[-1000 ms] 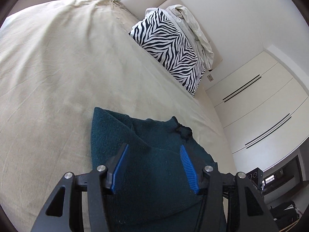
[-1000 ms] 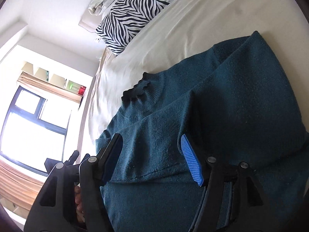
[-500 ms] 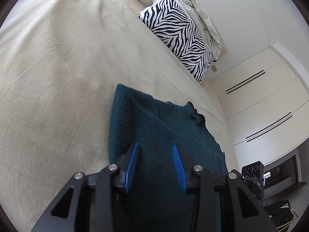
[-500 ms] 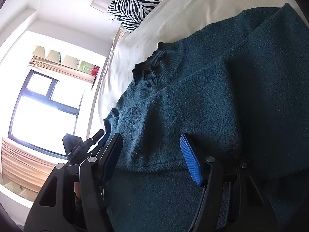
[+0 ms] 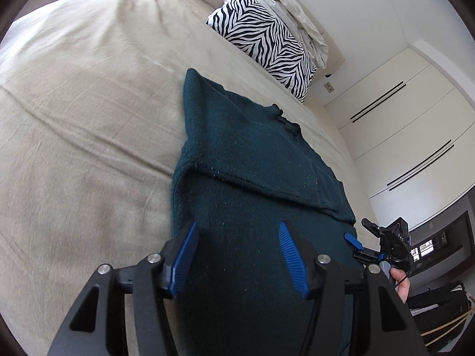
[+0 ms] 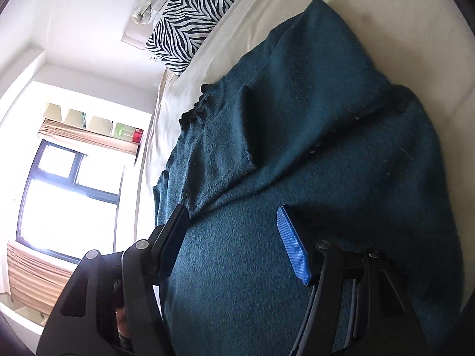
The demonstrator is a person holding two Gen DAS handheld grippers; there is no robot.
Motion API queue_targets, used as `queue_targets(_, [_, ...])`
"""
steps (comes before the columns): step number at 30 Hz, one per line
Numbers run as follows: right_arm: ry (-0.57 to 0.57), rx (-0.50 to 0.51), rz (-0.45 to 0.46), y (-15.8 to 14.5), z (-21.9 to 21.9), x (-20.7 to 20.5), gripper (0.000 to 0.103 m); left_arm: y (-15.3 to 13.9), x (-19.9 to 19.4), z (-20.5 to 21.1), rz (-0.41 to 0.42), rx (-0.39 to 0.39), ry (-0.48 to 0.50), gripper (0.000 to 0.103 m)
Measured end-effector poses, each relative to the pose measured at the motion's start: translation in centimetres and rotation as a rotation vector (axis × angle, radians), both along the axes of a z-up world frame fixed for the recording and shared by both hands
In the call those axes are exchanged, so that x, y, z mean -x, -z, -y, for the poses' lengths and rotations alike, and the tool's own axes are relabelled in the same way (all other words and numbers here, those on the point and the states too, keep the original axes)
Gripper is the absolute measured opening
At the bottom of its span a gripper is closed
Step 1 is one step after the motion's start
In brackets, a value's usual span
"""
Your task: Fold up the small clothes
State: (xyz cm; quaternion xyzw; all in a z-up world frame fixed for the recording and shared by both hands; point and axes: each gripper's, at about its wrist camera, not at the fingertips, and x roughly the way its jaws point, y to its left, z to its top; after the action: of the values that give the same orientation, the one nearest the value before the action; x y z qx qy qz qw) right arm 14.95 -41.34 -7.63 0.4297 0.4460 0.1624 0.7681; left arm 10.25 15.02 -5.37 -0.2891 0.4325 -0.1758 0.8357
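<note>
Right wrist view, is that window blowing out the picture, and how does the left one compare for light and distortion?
Right wrist view: the window is blown out white, glare washing the wall around it, while the sweater stays dark but readable. Left wrist view: even light, no glare, sweater and bed clear; fisheye bends the wardrobe lines.

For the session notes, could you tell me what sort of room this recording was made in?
Most likely a bedroom: the sweater lies on a wide bed with a zebra pillow at its head, and a fitted wardrobe lines the wall.
</note>
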Motion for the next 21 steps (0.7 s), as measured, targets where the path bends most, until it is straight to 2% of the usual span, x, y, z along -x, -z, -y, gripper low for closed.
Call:
queue_targets(4, [0.091, 0.0, 0.011, -0.6, 3.3, 4.9, 0.061, -0.1, 4.7, -0.9, -0.028, 0.031, -0.053, 0.066])
queue_targets(10, [0.171, 0.024, 0.018, -1.3, 6.6, 10.3, 0.062, 0.6, 10.3, -0.6, -0.094, 0.047, -0.065, 0.069])
queue_targets(15, [0.186, 0.018, 0.006, -0.9, 7.5, 12.9, 0.062, 0.6, 13.7, 0.0, -0.116, 0.033, -0.056, 0.069])
queue_targets(21, [0.162, 0.09, -0.015, -0.3, 6.4, 14.9, 0.061, 0.4, 16.7, -0.3, -0.163, 0.018, -0.047, 0.069])
